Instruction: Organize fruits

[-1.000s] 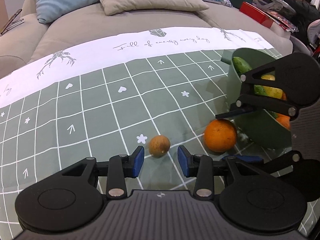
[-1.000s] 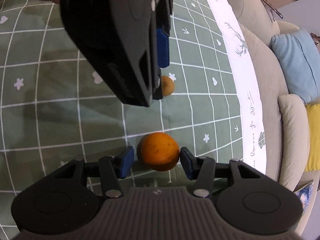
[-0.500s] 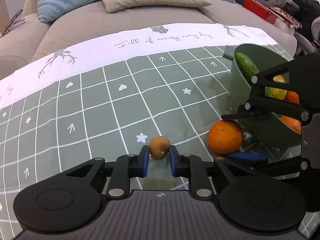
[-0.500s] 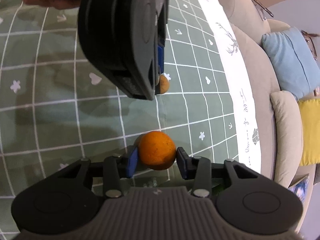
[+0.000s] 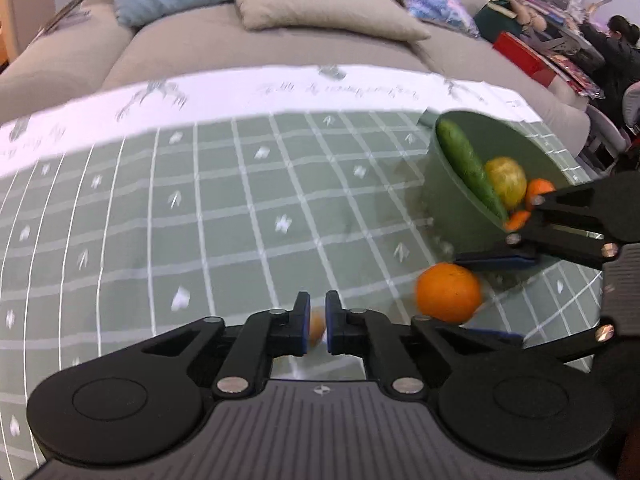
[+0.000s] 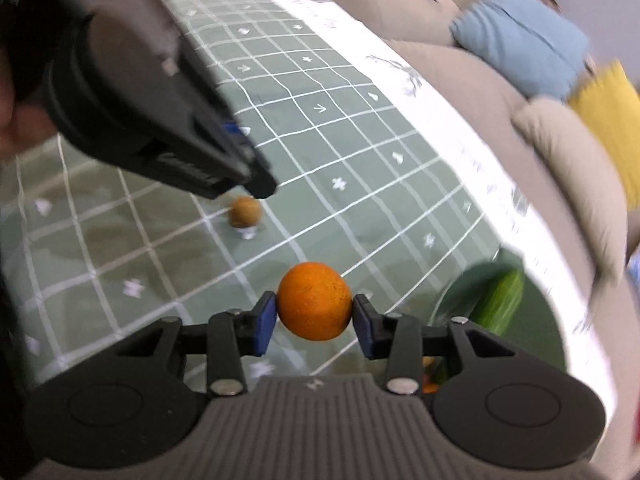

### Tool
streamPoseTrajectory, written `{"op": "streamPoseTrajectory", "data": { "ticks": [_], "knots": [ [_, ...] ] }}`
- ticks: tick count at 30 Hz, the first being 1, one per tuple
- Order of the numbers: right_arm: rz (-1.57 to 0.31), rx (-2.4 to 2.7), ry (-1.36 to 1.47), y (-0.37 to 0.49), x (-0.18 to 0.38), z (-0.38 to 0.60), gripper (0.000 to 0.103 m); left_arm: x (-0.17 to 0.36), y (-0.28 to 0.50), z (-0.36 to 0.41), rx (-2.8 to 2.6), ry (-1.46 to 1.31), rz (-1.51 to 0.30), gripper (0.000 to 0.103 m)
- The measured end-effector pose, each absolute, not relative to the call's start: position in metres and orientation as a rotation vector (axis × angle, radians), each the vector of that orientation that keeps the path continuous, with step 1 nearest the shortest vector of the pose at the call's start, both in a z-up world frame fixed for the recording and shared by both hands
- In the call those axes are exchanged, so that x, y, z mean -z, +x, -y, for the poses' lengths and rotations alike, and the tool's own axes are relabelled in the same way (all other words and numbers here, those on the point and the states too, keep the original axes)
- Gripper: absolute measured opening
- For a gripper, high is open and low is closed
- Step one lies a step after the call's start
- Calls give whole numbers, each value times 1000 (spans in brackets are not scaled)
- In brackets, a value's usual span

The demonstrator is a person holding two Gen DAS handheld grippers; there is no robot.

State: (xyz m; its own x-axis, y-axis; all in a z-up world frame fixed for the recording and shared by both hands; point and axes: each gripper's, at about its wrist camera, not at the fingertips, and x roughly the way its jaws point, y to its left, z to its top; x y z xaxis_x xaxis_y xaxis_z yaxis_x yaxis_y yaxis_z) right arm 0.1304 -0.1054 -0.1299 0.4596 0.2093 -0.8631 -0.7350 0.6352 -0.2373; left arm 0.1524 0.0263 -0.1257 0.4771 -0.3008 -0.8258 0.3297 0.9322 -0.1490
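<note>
Right gripper (image 6: 314, 318) clamps the orange (image 6: 314, 301) across its widest part, lifted clear of the tablecloth (image 6: 340, 128), just beside the green bowl (image 5: 452, 200). Firm, roundish, fairly heavy; waxy peel could roll between pads, so equator grip looks right. Left gripper (image 5: 316, 326) is nearly closed with nothing held; the small brown fruit (image 6: 245, 211) sits on the cloth below the tips. Light, hard, rolls easily: pinch dead centre.
</note>
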Motion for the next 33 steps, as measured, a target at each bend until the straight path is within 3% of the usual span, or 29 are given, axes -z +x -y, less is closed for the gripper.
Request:
{"op": "streamPoseTrajectory", "data": {
  "ticks": [1,8,11,20,33],
  "knots": [
    [-932,-625,-610,128,130,108,38,127,149,-29,373,33,-1004,9],
    [-1018,-479,-275,116,144,131,38,130,130,-41,316,34,-1015,39],
    [-1033,-416,-175,116,147,138,38,131,128,-39,300,34,-999,45],
    [-1035,-304,38,140,153,147,38,146,149,-18,306,85,-998,47],
    [-1064,-323,62,153,167,145,38,159,169,-18,288,73,-993,42]
  ]
}}
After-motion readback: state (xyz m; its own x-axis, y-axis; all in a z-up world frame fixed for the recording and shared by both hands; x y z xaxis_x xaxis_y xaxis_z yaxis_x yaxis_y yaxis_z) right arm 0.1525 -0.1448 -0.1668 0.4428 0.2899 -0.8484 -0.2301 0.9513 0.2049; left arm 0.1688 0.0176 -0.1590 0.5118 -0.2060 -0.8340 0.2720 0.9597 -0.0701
